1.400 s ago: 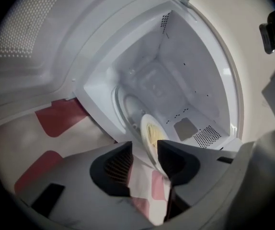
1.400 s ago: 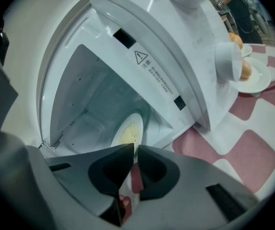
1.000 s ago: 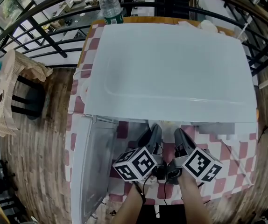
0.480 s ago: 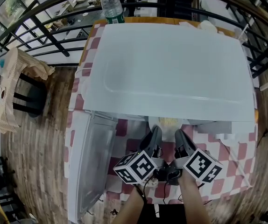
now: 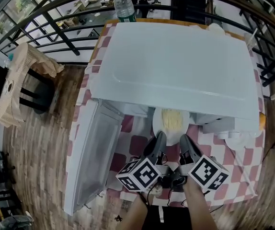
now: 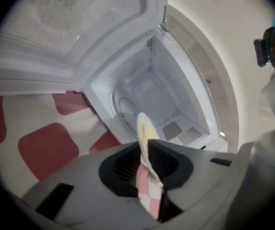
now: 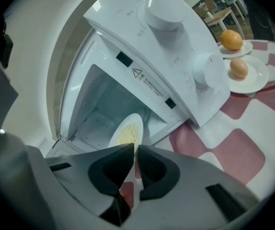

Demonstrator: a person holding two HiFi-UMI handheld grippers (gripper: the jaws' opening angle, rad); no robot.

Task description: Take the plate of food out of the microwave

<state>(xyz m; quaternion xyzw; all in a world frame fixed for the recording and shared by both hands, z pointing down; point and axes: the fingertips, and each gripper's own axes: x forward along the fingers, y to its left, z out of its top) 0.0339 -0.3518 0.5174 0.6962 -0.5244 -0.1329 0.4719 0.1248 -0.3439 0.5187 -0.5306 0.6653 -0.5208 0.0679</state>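
White plate (image 5: pixel 171 121) of noodles is sitting half out of the microwave (image 5: pixel 176 66), and you're pinching its near rim with the left gripper (image 5: pixel 159 137) and right gripper (image 5: pixel 183 139), jaws narrowly clamped, so it's looking like you're mid-pull, next needing a level slide onto the checkered surface (image 5: pixel 138 145).

Grey left hand-held gripper (image 6: pixel 144 143) — black pads (image 6: pixel 123 169) (square-marked white cube (image 5: pixel 138 174)).

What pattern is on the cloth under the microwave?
The tablecloth has red-and-white checks, seen best in the right gripper view.
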